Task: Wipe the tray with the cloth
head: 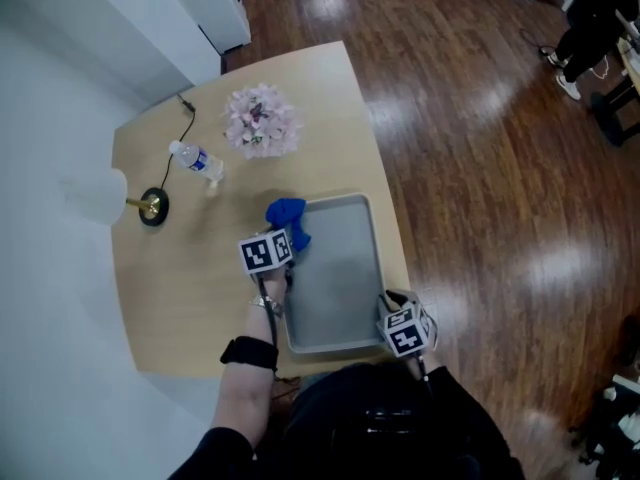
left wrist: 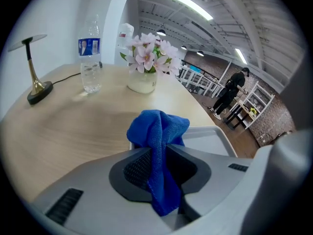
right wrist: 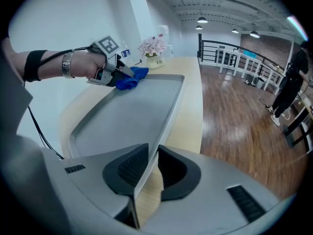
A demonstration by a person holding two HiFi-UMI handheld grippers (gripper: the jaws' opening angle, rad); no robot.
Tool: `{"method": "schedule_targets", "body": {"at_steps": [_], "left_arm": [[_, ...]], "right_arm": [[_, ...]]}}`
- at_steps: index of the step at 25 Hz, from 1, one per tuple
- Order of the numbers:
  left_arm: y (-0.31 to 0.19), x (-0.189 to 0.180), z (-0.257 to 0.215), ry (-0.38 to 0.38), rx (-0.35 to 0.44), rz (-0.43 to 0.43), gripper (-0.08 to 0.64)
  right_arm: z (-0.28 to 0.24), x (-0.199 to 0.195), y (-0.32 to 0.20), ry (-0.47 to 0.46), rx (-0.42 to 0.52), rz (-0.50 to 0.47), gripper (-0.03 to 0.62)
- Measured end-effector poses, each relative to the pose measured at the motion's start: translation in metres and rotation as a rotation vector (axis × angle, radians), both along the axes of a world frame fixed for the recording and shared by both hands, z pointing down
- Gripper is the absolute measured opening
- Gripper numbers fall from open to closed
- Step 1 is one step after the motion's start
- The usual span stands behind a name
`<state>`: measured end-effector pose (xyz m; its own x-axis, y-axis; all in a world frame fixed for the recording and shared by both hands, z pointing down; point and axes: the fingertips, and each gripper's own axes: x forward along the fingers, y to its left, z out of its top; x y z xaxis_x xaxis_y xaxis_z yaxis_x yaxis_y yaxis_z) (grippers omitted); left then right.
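Observation:
A grey tray (head: 335, 278) lies on the round wooden table (head: 190, 288), near its right edge. My left gripper (head: 290, 236) is at the tray's far left corner, shut on a bunched blue cloth (head: 287, 215). In the left gripper view the cloth (left wrist: 159, 131) hangs between the pads and rises above the jaws (left wrist: 164, 173), with the tray's corner (left wrist: 215, 136) just beyond. My right gripper (head: 388, 308) sits at the tray's near right corner. In the right gripper view its jaws (right wrist: 150, 168) are closed on the tray's rim (right wrist: 168, 116), and the cloth (right wrist: 131, 80) shows at the far end.
A water bottle (head: 197, 159), a vase of pink flowers (head: 261, 120) and a small brass lamp (head: 150, 206) with its cord stand on the table's far half. The table edge runs close along the tray's right side, above a wooden floor (head: 500, 168). A person (head: 590, 28) stands far off.

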<state>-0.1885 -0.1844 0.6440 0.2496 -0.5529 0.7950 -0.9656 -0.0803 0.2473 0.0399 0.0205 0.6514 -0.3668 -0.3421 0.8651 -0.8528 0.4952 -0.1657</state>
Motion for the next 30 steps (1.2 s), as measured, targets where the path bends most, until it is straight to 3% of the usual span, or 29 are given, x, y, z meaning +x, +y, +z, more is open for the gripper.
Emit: {"method": "schedule_targets", "body": {"at_steps": [6, 16, 21, 30], "left_arm": [[-0.004, 0.007, 0.008, -0.058, -0.017, 0.003, 0.098], [-0.004, 0.018, 0.007, -0.022, -0.038, -0.008, 0.098], [-0.009, 0.054, 0.007, 0.015, -0.033, 0.005, 0.098], [-0.017, 0.146, 0.007, 0.067, -0.034, 0.102, 0.099]], "right_arm": [[0.001, 0.002, 0.0, -0.01, -0.013, 0.002, 0.075], [0.001, 0.004, 0.002, -0.014, -0.016, -0.012, 0.078], [0.001, 0.002, 0.001, -0.021, -0.012, -0.026, 0.078], [-0.001, -0.002, 0.001, -0.043, 0.001, -0.058, 0.081]]}}
